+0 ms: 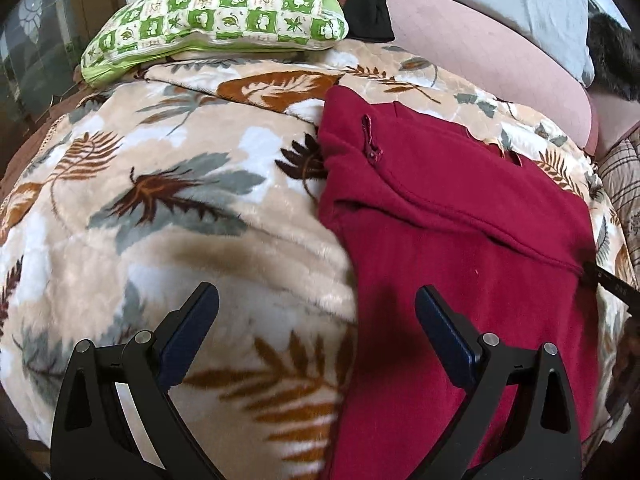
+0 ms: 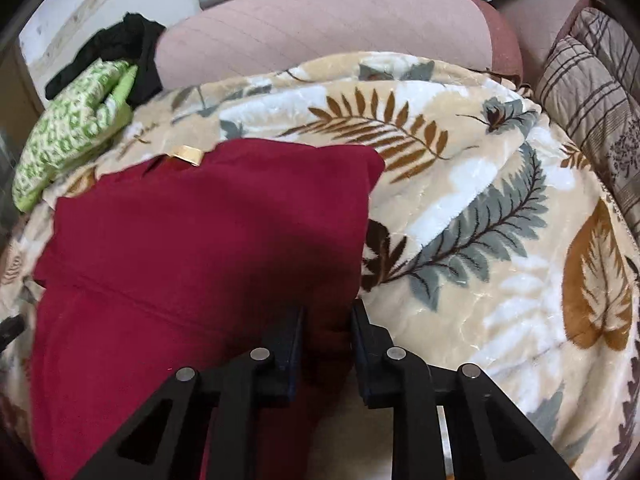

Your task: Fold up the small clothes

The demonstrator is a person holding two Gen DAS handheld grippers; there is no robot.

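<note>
Folding the red garment (image 1: 460, 240) lying flat on the leaf-print blanket (image 1: 180, 220): right gripper (image 2: 326, 344) pinched narrow on the near right edge — left gripper (image 1: 316, 320) spread wide, empty, straddling the left edge. Close left first, lift both evenly, keep edges aligned.

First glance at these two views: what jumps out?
The dark red garment dominates, lying flat on the leaf-print blanket. The right claw is nearly closed with red fabric at the garment's near edge between its fingers; the left claw hangs wide open over its other edge. A green checked pillow sits at the back.
</note>
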